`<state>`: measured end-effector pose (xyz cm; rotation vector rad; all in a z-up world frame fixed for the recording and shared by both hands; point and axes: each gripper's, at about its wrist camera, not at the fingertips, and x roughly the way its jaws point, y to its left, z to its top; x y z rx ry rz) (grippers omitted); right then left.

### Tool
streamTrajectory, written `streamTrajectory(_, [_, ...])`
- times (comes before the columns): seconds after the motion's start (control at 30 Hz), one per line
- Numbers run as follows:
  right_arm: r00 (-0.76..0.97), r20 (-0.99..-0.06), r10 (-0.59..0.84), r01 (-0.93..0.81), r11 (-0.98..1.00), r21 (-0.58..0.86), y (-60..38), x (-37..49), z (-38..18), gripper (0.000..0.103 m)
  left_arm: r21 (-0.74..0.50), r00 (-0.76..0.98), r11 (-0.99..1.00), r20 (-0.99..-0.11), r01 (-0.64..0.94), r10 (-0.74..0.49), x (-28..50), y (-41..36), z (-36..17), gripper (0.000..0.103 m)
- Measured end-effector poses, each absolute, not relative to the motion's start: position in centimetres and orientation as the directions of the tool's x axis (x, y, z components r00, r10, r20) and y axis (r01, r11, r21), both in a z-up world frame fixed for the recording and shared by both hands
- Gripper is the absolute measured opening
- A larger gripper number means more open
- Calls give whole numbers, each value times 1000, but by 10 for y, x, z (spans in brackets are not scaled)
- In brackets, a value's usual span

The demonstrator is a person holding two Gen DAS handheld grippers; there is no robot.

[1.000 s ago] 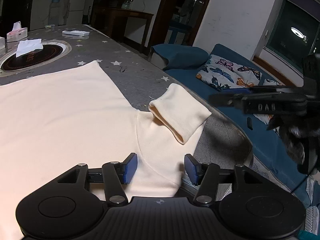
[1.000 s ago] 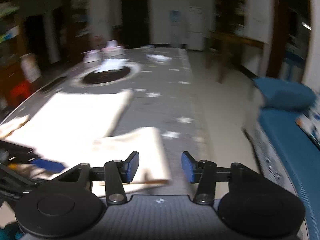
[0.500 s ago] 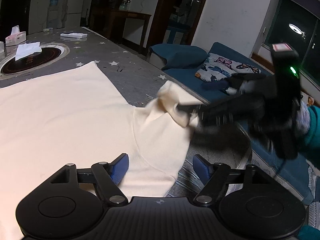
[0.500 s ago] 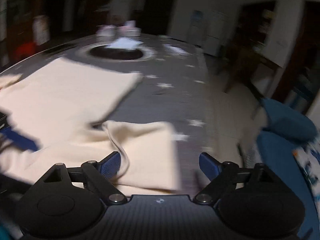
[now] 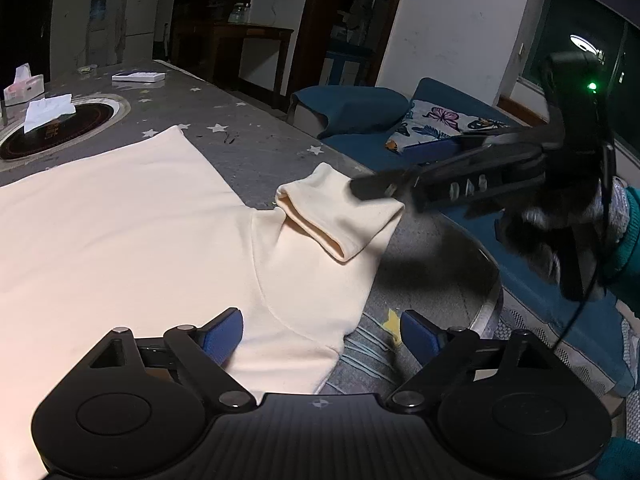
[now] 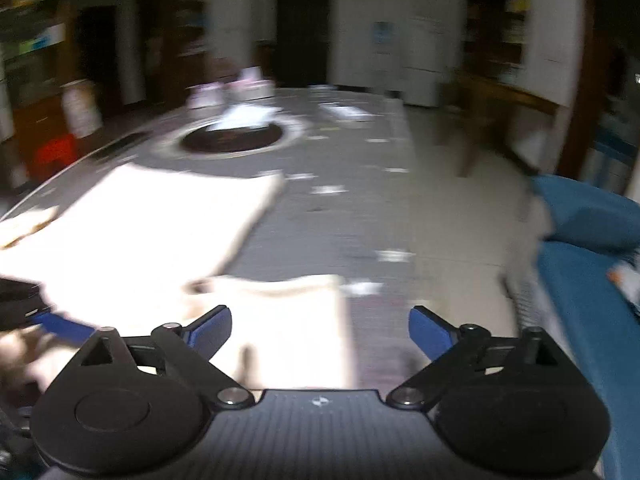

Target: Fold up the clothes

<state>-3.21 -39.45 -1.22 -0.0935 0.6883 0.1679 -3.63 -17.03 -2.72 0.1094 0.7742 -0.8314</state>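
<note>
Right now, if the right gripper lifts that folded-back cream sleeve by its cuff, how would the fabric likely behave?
The sleeve is probably floppy: it already lies doubled over with a soft crease. It looks light, lying thin and flat on the table. The rest of the garment would likely drag along, as the sleeve joins it at the seam.

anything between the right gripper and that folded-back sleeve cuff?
Nothing visible. In the left wrist view the right gripper hangs by the far edge of the sleeve cuff, jaws open, only bare table around it. The right wrist view is blurred, but shows cream cloth between its fingers with nothing on it.
</note>
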Motion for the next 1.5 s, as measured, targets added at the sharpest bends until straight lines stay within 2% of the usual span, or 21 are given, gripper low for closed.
streamTrajectory(0.17, [716,-677,172,-322,941,-101,-359,-28,-28,101,-193,425,686,-659,701,-620,-38,-167,-28,90])
streamTrajectory(0.3, [734,-672,96,-325,919,-223,-355,-33,-35,103,-187,427,685,-660,704,-619,-39,-166,-28,91])
streamTrajectory(0.4, [806,-589,-67,-194,909,-369,-369,-34,-30,103,-182,426,682,-660,708,-618,-40,-167,-29,94])
streamTrajectory(0.47, [819,-528,-224,-48,890,-452,-386,-29,-27,103,-179,426,681,-660,710,-618,-40,-167,-29,94])
streamTrajectory(0.57, [797,-498,-341,104,890,-443,-419,-24,-19,103,-176,427,680,-660,712,-617,-41,-167,-29,94])
streamTrajectory(0.63, [792,-512,-333,142,916,-376,-433,-28,-12,103,-175,427,680,-661,712,-617,-41,-167,-29,95])
streamTrajectory(0.7, [807,-527,-266,119,948,-296,-434,-36,-5,103,-172,428,681,-662,712,-615,-41,-168,-29,96])
streamTrajectory(0.83, [818,-571,-63,-69,976,-207,-407,-45,-7,102,-162,433,683,-664,712,-609,-43,-168,-29,96])
streamTrajectory(0.97, [781,-615,106,-261,950,-168,-370,-50,-17,92,-153,437,685,-667,713,-604,-45,-169,-29,96])
streamTrajectory(1.1, [735,-652,184,-365,919,-152,-350,-46,-26,91,-151,438,685,-667,713,-603,-45,-169,-29,96])
streamTrajectory(1.2, [754,-643,136,-377,891,-253,-342,-53,-30,91,-152,439,686,-666,712,-603,-45,-168,-29,96])
streamTrajectory(1.27, [792,-609,40,-312,884,-348,-347,-47,-29,91,-152,438,685,-665,713,-604,-45,-167,-29,96])
streamTrajectory(1.43, [836,-483,-261,-23,862,-506,-388,-20,-28,91,-153,440,685,-664,712,-605,-45,-166,-29,96])
streamTrajectory(1.5, [824,-464,-325,61,866,-497,-407,-15,-23,91,-152,439,685,-664,713,-605,-45,-166,-29,96])
